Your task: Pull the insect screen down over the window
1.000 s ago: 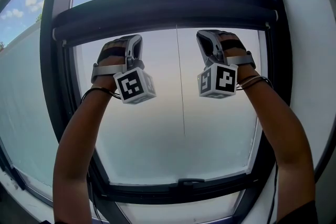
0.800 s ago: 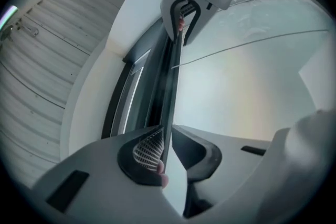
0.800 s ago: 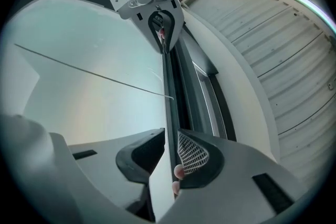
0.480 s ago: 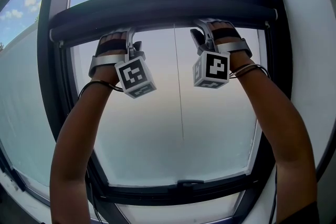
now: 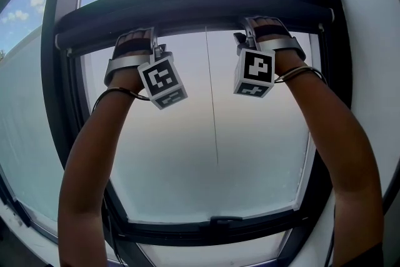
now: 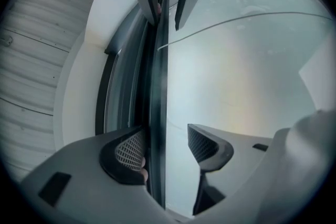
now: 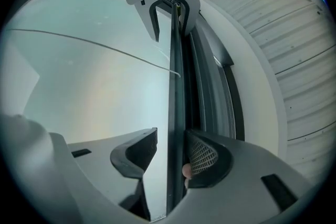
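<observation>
2 grippers are up at the long dark pull bar of the rolled insect screen (image 5: pixel 187 6), which sits at the very top of the dark window frame (image 5: pixel 53 103); the pale glass below it is uncovered. The jaws of both the left gripper (image 5: pixel 152 42) and the right gripper (image 5: pixel 247 33) are opening, wide apart, and neither clamps anything yet.

To do this well, I judge that both should close at the same time on the bar's thin lip, seated deep against the pads. The pull should then go straight down with even force, so the bar stays level and does not skew in the side rails.

The head view gives the spacing of the hands either side of the thin hanging cord (image 5: pixel 212 109), but hides the jaws. Only the left gripper view shows the lip (image 6: pixel 157 86) lying against 1 pad of the left gripper (image 6: pixel 165 148), with a gap to the other. The right gripper view shows the same lip (image 7: pixel 176 71) in the right gripper (image 7: pixel 172 153), mirrored.
</observation>
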